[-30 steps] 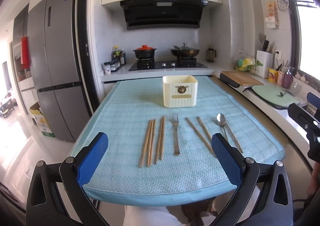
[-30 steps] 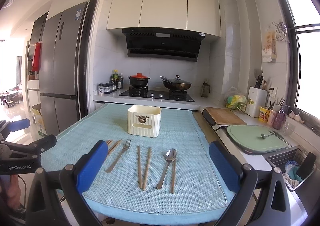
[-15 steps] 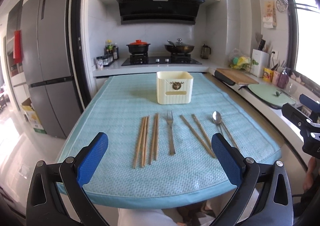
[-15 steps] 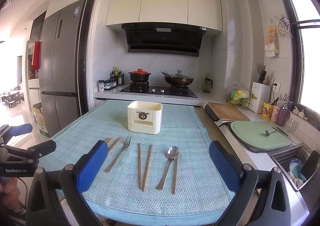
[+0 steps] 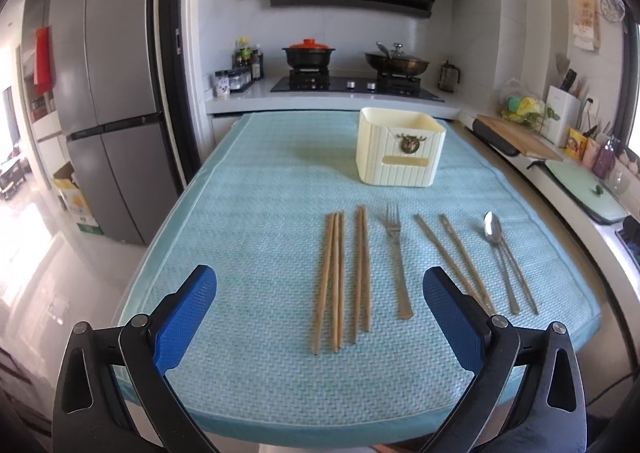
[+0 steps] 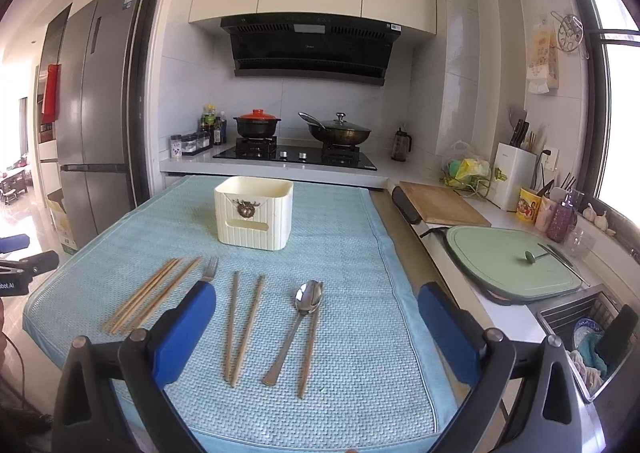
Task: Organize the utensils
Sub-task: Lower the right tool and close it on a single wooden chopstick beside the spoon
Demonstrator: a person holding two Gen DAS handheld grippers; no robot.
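Several wooden chopsticks [image 5: 344, 277] lie in a row on the blue mat [image 5: 260, 213], with a metal fork [image 5: 398, 265], two more chopsticks [image 5: 456, 261] and a spoon [image 5: 496, 249] to their right. A cream utensil holder [image 5: 400, 147] stands upright behind them. My left gripper [image 5: 320, 317] hovers open over the near ends of the left chopsticks, holding nothing. In the right wrist view, my right gripper [image 6: 316, 329] is open above the spoon [image 6: 298, 325] and the chopstick pair [image 6: 242, 323]; the holder [image 6: 254, 219] is behind.
A stove with a red-lidded pot [image 5: 308, 55] and a wok [image 5: 396, 61] lies behind the table. To the right are a wooden board [image 6: 442, 205], a green cutting board [image 6: 512, 261] and a sink rack [image 6: 588, 333]. A fridge [image 5: 108, 93] stands left.
Both grippers have moved forward and lower toward the table, so the utensils look larger and closer. The left gripper has also shifted left. Both stay open.
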